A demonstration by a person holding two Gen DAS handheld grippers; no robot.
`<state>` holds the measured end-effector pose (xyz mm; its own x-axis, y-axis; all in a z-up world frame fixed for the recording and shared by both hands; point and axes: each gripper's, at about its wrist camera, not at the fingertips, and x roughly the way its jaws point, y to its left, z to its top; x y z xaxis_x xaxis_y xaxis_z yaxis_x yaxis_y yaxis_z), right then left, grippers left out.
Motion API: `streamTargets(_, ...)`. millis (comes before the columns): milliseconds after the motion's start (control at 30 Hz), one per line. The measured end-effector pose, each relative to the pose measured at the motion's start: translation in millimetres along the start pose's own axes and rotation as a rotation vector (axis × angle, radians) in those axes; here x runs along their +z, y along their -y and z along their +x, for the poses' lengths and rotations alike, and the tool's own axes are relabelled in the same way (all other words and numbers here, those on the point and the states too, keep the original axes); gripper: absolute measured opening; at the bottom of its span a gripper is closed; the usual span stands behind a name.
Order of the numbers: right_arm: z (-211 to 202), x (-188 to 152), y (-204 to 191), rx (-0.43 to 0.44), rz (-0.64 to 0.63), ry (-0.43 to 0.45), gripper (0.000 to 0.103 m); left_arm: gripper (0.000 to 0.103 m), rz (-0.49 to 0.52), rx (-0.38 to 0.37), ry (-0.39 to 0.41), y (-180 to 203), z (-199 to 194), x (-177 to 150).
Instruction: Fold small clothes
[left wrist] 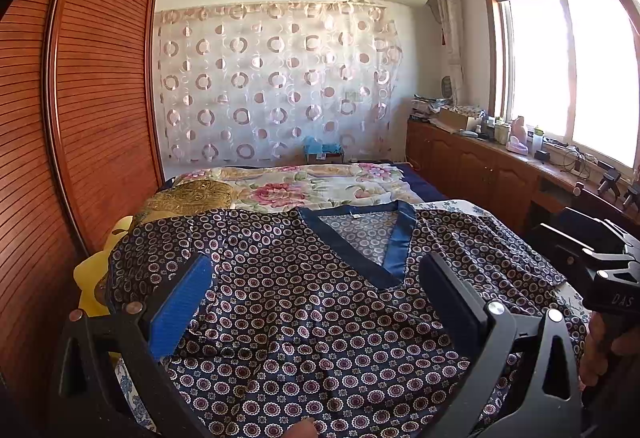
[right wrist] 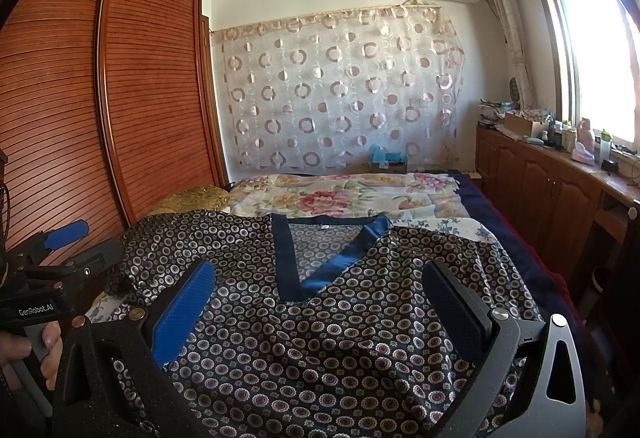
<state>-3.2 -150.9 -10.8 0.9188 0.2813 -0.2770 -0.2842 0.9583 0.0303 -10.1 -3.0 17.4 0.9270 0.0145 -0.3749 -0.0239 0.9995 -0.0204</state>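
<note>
1. We held the left gripper (left wrist: pixel 316 302) low over the patterned top (left wrist: pixel 304 318), its fingers spread wide apart with nothing between them; one finger carried a blue pad (left wrist: pixel 182 306), the other looked dark.
2. We held the right gripper (right wrist: pixel 320 306) the same way, fingers wide apart over the same cloth and clamped on nothing.
3. The top, dark with small round flower motifs, lay spread flat on the near end of the bed (right wrist: pixel 520 234), front side up.
4. Its V-neck collar (left wrist: pixel 356 242), trimmed in plain blue, pointed toward us, with a small white label at the back of the neck.
5. One sleeve (left wrist: pixel 492 242) reached out to the right and the other ran off to the left, toward a yellow item (left wrist: pixel 94 274) at the bed edge.
6. In the left wrist view we saw the right gripper at the far right edge, with our hand (left wrist: pixel 604 346) wrapped around its grip.
7. In the right wrist view we saw the left gripper at the far left edge, also hand-held.
8. Beyond the top lay a floral quilt (right wrist: pixel 340 194) and a gold pillow (right wrist: pixel 192 198).
9. A wooden slatted wardrobe (right wrist: pixel 80 98) stood along the left, and a circle-patterned curtain (right wrist: pixel 340 90) hung on the far wall.
10. A low wooden cabinet (right wrist: pixel 540 178) with clutter on top ran under the window (right wrist: pixel 600 58) on the right.
</note>
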Motion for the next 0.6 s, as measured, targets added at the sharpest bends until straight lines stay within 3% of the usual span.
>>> streamTargets(600,0.2,0.1,0.2,0.003,0.000,0.000,0.103,0.103,0.002,0.004,0.001,0.8,0.9,-0.7)
